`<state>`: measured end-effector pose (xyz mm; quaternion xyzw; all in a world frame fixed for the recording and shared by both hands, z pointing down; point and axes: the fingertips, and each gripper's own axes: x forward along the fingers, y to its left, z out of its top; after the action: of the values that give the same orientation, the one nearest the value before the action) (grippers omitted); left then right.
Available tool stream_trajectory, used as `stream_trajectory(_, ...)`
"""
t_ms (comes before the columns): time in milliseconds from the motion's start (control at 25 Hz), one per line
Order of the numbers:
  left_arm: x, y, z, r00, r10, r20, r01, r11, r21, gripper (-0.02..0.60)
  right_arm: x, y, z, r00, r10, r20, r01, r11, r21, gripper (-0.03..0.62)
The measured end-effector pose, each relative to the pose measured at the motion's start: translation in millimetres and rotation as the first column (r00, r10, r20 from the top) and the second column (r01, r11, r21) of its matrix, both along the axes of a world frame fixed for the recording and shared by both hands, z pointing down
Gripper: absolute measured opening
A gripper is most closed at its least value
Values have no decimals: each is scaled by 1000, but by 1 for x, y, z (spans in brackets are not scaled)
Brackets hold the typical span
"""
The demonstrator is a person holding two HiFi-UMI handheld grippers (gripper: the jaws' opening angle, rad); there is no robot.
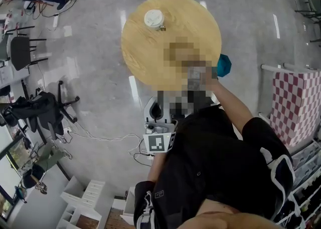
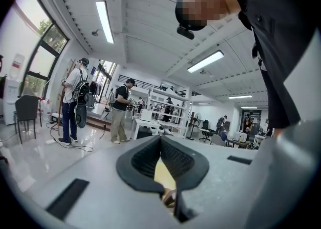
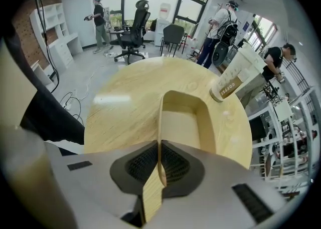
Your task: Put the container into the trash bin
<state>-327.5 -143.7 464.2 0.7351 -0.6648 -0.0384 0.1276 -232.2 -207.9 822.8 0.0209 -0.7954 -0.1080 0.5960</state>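
Observation:
The container [image 3: 184, 118] is a tan open-topped box on the round wooden table [image 3: 125, 107]. My right gripper [image 3: 160, 145] points steeply down and is shut on the box's left wall, which runs between the pads. In the head view a blurred patch covers this grip near the table's near edge. A teal bin [image 1: 223, 65] peeks out beside the table's right rim. My left gripper [image 1: 159, 123] hangs off the table near the person's body. It points level into the room, and its jaws [image 2: 160, 145] are shut with nothing in them.
A paper coffee cup [image 3: 234, 76] with a white lid [image 1: 154, 18] stands at the table's far side. Office chairs [image 1: 42, 107] and cables lie on the floor at the left. A red checkered cloth [image 1: 296, 102] is at the right. People [image 2: 75, 100] stand in the room.

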Motion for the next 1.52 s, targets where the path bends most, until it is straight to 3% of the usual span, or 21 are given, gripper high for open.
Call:
stream_trajectory(520,2,72,-35,999,49,-2,-49,992,114,9,26,64,-68,987,143,77,-148,987,59,35)
stream_trajectory(880,19,138,-42,987,161,-5,-158,975,156,9,49,147,-112,961,250,116,-263,959,108,34)
stream_trajectory(1120,51,162,-35,961,277,-17,-271,952,143,9,78,192,-140,927,342,157,-362,924,122,34)
stream_trajectory(1400,107,174,-32,911,413,-14,-407,904,132,9,135,224,-161,861,468,198,-497,857,136,34)
stream_trajectory(1520,132,171,-31,879,476,-6,-472,873,120,9,159,230,-167,825,523,215,-556,819,143,34)
